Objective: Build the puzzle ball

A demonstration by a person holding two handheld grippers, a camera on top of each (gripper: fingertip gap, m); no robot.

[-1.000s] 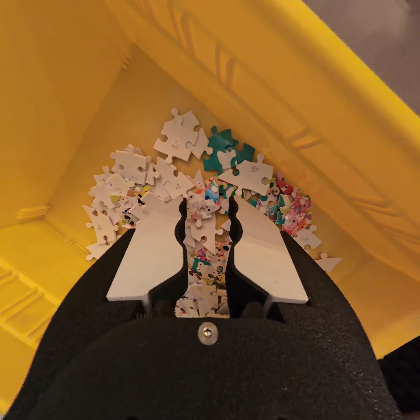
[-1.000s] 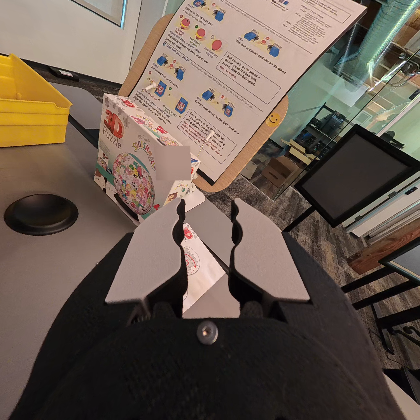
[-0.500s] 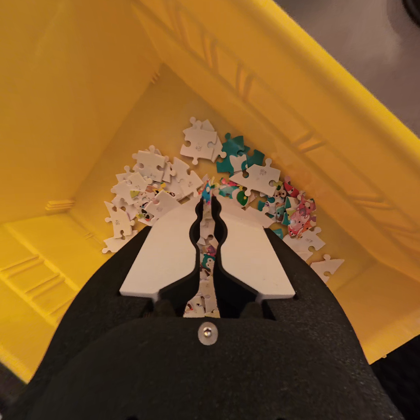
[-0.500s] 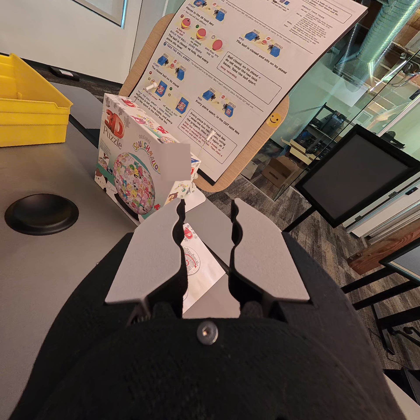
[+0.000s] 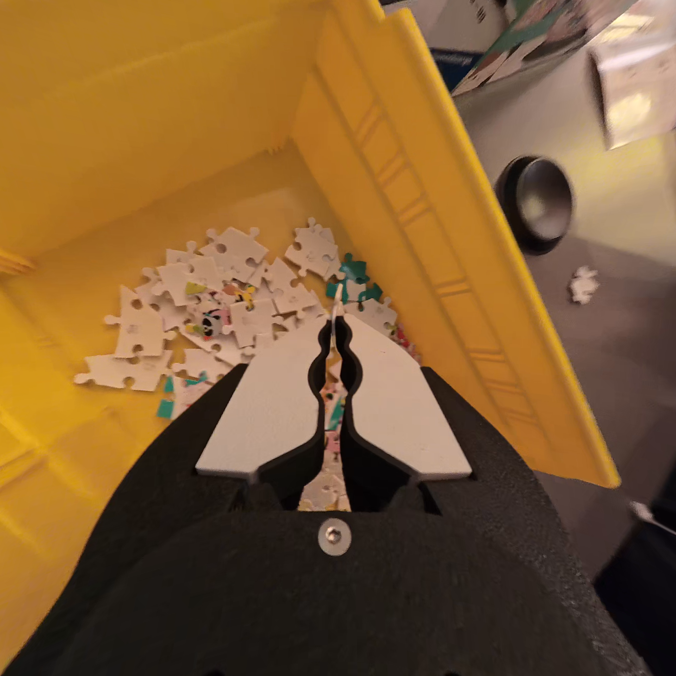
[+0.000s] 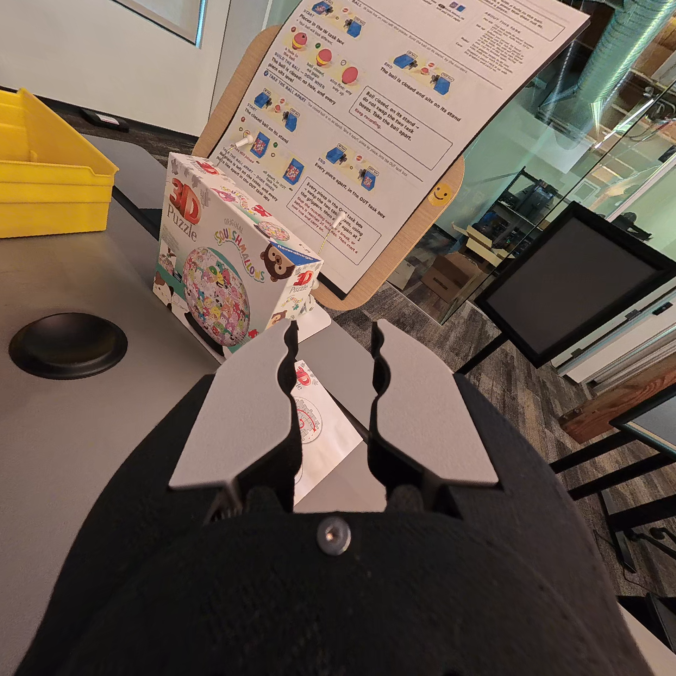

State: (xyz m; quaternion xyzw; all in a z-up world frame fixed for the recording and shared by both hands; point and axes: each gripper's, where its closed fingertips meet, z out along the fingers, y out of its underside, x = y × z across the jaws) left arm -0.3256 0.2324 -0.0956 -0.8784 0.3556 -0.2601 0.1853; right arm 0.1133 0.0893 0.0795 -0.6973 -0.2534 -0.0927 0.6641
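In the left wrist view my left gripper [image 5: 335,322] is shut on a thin puzzle piece [image 5: 337,305], held edge-on and sticking up between the tips. It hangs above a heap of loose puzzle pieces [image 5: 226,303], mostly white side up, on the floor of a yellow bin [image 5: 420,190]. One loose piece [image 5: 583,289] lies on the grey table outside the bin. In the right wrist view my right gripper [image 6: 333,329] is open and empty above the grey table [image 6: 73,420], pointing toward the puzzle box [image 6: 234,263].
A black round stand [image 6: 67,345] sits on the table at left; it also shows in the left wrist view [image 5: 534,210]. A yellow bin [image 6: 47,175] stands far left. A paper leaflet [image 6: 322,428] lies under the right gripper. An instruction board [image 6: 365,128] stands behind the box. One gripper's finger ends stand about 50 cm off the other's.
The left gripper shut on a puzzle piece and has lifted and swung, so the bin wall and table now show at right. The right gripper has not moved.
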